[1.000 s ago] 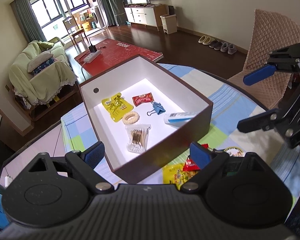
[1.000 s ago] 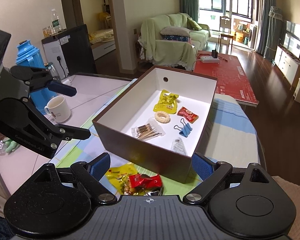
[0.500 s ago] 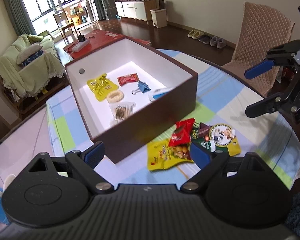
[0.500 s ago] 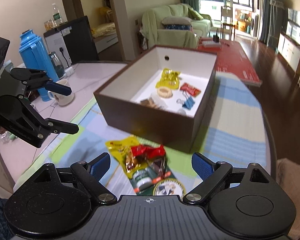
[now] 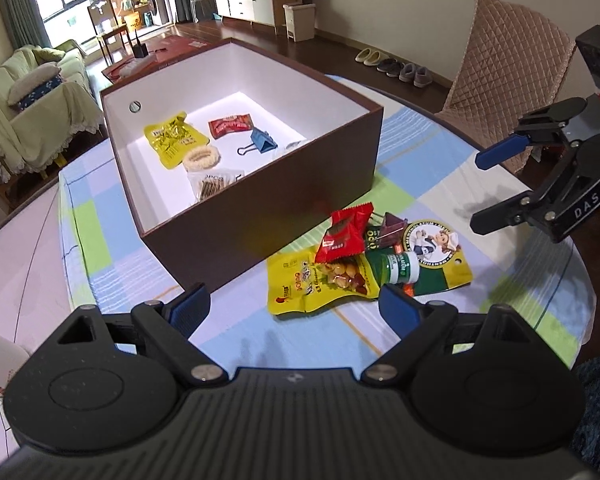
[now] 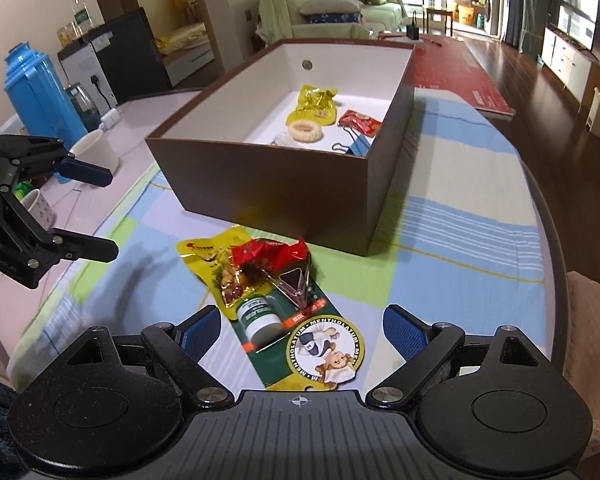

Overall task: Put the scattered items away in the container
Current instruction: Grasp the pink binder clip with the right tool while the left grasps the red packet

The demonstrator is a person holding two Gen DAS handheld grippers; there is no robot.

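Observation:
A brown box [image 5: 260, 200] [image 6: 260, 176] with a white inside stands on the checked cloth and holds several items: a yellow packet [image 5: 172, 140], a red packet [image 5: 232, 125], a blue binder clip [image 5: 262, 141], a woven ring [image 5: 202, 157] and cotton swabs [image 5: 216, 182]. In front of it lies a pile: a yellow nut packet [image 5: 316, 280] [image 6: 212, 256], a red snack packet [image 5: 346, 232] [image 6: 272, 254], a dark binder clip [image 6: 294, 282] and a green balm card [image 5: 428, 264] [image 6: 300, 336]. My left gripper [image 5: 294, 306] is open, just short of the pile. My right gripper [image 6: 302, 326] is open, low over the balm card.
A blue thermos [image 6: 36, 92] and white mugs [image 6: 96, 152] stand on the pale tabletop left of the cloth. A quilted chair [image 5: 508, 64] sits past the table's right edge. The cloth's striped area [image 6: 468, 184] lies right of the box.
Both grippers have drawn back from over the box and come down toward the pile in front of it. Both stayed open.

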